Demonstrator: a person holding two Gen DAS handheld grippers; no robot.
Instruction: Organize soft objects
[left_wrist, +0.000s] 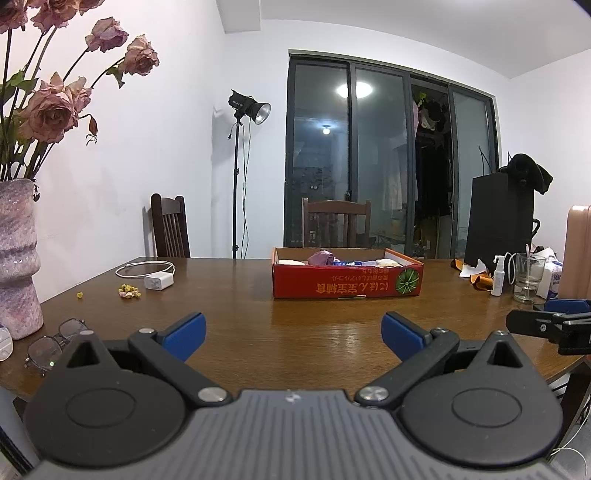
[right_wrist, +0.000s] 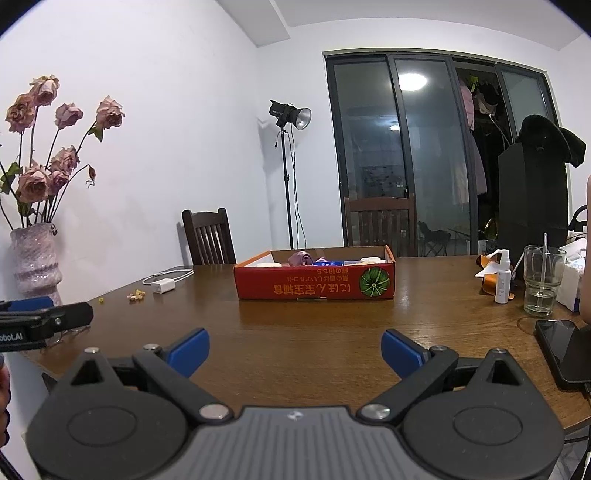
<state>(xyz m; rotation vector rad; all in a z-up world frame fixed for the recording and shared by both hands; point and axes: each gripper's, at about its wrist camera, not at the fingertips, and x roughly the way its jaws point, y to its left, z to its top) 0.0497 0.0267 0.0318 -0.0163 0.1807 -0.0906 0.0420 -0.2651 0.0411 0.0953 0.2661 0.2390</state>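
The left tool (left_wrist: 293, 334) and the right tool (right_wrist: 295, 350) both hover low over the brown wooden desk (left_wrist: 303, 328), each with its blue fingers spread wide and holding nothing. The shallow red cardboard box (left_wrist: 347, 282) stands farther back on the desk — inside lie a crumpled purple cloth (left_wrist: 322, 257) and pale soft pieces (left_wrist: 386, 263).

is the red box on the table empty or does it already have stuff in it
Not empty: the open-topped red cardboard box holds a crumpled purple cloth, pale soft items and something blue.
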